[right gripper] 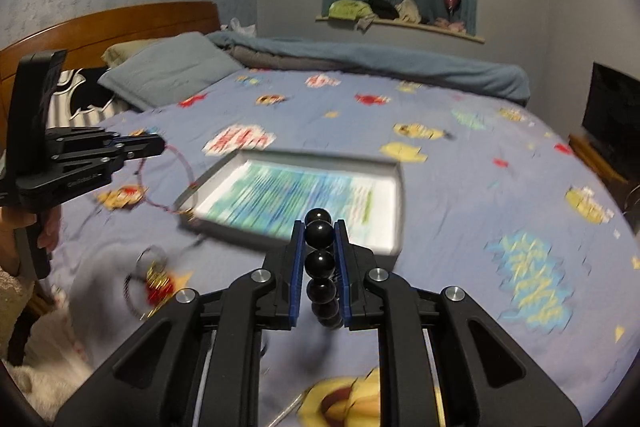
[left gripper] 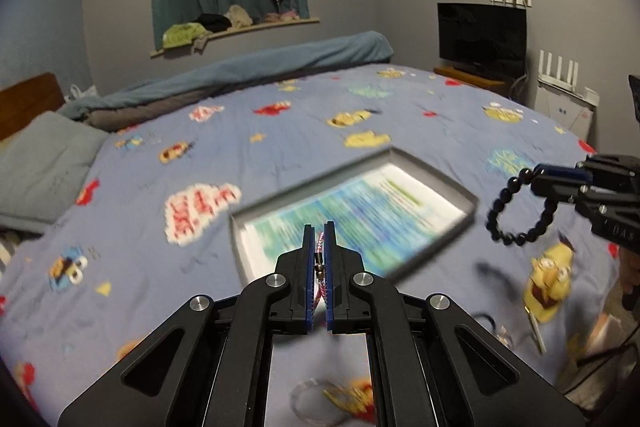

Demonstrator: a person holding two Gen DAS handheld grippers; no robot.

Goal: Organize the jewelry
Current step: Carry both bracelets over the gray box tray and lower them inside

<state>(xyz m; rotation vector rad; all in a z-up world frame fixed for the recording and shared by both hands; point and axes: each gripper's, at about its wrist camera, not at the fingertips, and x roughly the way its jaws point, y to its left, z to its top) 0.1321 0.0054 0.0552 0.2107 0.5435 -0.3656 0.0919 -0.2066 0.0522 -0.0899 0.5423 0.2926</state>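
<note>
Jewelry is half-gathered: left claw (left gripper: 319,227) clenches a pink bracelet (left gripper: 320,247), right claw (right gripper: 319,223) grips black beads (right gripper: 319,233), box (right gripper: 394,163) awaiting, pieces left on bed (left gripper: 280,155).

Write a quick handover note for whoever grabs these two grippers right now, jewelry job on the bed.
Left gripper: shut on a thin pink bracelet, held above the bed.
Right gripper: shut on a black bead bracelet, also lifted.
Box: open on the sheet ahead of both; no jewelry visible inside, though it is blurred.
Done: both bracelets picked up.
Left: put both in the box, then the loose pieces lying on the sheet nearer you.
</note>
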